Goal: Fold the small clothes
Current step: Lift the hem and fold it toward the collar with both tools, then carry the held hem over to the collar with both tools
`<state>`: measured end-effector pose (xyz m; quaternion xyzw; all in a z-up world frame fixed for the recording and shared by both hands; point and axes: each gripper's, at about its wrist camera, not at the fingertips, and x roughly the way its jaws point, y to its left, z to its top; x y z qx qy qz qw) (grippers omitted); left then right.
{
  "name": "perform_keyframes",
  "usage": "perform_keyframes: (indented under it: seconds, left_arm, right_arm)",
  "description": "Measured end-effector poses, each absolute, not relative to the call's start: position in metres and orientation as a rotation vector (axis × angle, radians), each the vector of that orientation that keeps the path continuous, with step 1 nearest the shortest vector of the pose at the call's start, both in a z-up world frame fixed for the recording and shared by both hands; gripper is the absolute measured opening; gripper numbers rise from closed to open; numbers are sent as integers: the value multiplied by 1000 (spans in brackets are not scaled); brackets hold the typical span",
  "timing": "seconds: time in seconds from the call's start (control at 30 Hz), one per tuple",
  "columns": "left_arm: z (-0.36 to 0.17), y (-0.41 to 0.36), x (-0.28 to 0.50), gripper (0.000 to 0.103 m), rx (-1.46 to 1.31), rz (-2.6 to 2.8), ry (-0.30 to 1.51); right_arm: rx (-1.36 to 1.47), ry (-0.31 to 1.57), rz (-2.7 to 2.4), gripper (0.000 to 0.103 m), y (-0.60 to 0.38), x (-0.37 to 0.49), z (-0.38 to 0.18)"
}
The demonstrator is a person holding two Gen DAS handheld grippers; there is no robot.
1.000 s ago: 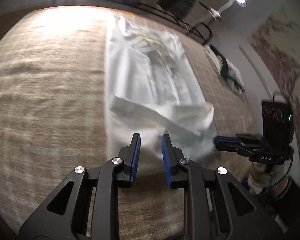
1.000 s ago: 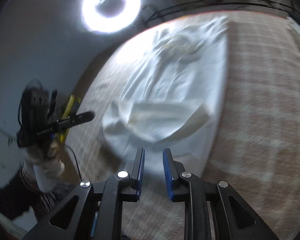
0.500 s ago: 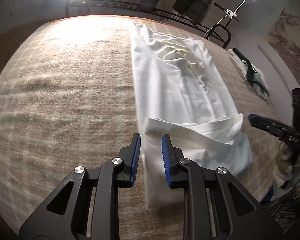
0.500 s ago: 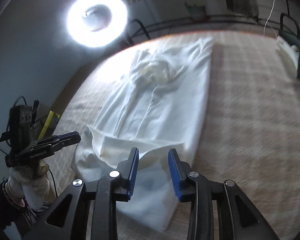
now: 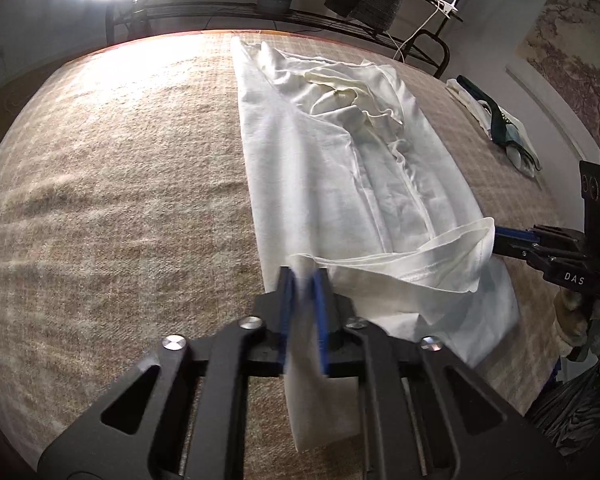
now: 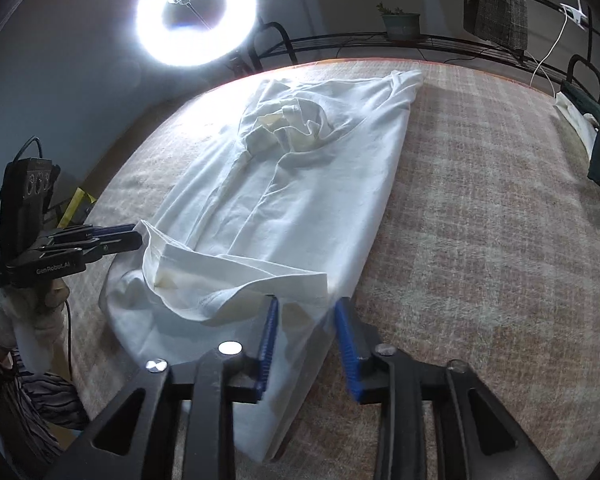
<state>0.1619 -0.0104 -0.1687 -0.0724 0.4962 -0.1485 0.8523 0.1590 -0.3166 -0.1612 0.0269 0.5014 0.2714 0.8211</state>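
Note:
A white garment (image 5: 352,168) lies lengthwise on the beige carpeted surface (image 5: 112,200), folded into a long strip, its near hem turned back over itself. It also shows in the right wrist view (image 6: 300,184). My left gripper (image 5: 303,280) stands at the garment's near left corner with its jaws narrowly apart and cloth between them; the fingers look motion-blurred. My right gripper (image 6: 305,312) is open wide at the near right corner, with the cloth edge lying between its fingers. Each gripper appears in the other's view, the right one (image 5: 516,240) and the left one (image 6: 112,238).
A ring light (image 6: 196,12) shines at the far edge. A dark green and white cloth pile (image 5: 500,124) lies at the right side of the surface. A black metal rack (image 5: 300,12) with a potted plant stands behind.
Both grippers came down to the garment's near corners. The right gripper's jaws opened wider. The left gripper's jaws drew closer together around the cloth edge.

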Motion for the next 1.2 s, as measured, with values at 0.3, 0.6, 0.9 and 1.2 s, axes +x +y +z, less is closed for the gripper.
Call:
perform_keyframes:
  seconds: [0.3,0.6,0.9,1.2]
  left_arm:
    - [-173,8,166,3,-239,-232,1022]
    - [-155,8,164,3,-201,-218,981]
    - [-126,6,194,3,-174,-229,940]
    - [-117,19,274,29,-181,-254,940]
  right_arm:
    - [136,1048,519,0,-330,161,-159]
    - [123,1069,505,6,-334,163,-159]
    - [153,1010,509,28,-342,177,-128]
    - [174,984,520,35,-348,248,-108]
